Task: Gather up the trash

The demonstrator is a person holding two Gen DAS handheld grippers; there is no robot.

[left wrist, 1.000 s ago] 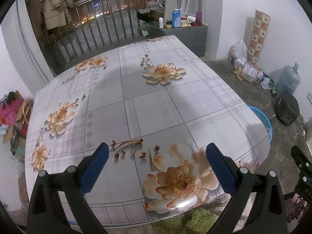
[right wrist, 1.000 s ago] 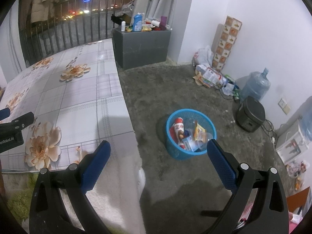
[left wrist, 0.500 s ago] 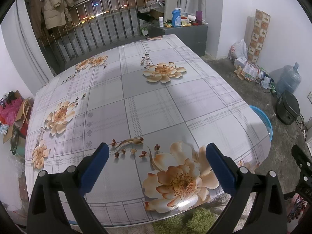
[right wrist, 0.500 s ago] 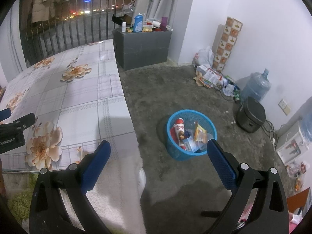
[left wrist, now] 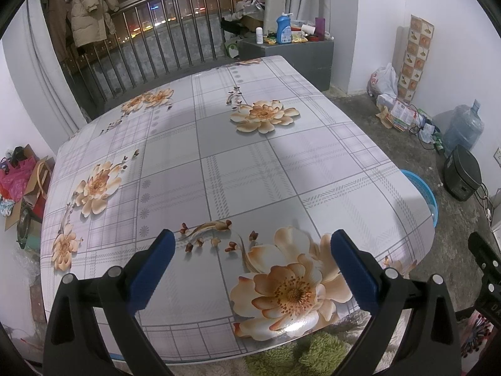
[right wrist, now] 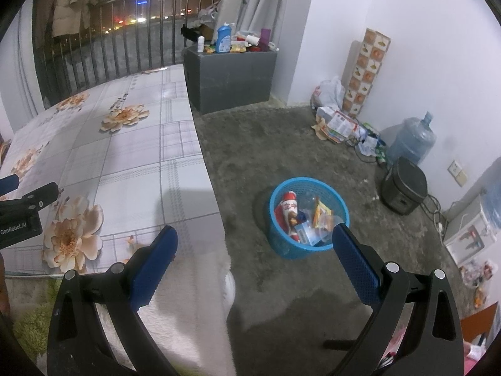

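A blue plastic basket (right wrist: 283,244) stands on the concrete floor right of the table. It holds several pieces of trash: a red and white wrapper (right wrist: 288,211), a yellow packet (right wrist: 322,213) and a blue box (right wrist: 305,233). Its rim (left wrist: 421,185) peeks past the table edge in the left wrist view. My right gripper (right wrist: 255,250) is open and empty, high above the floor beside the basket. My left gripper (left wrist: 250,252) is open and empty over the near edge of the table (left wrist: 244,169), which has a flowered cloth.
A grey cabinet (right wrist: 231,78) with bottles stands at the back by the railing. Bags and papers (right wrist: 338,122), a water jug (right wrist: 411,141) and a dark cooker (right wrist: 404,186) line the right wall. A fluffy cover (right wrist: 188,307) hangs below the table's near edge.
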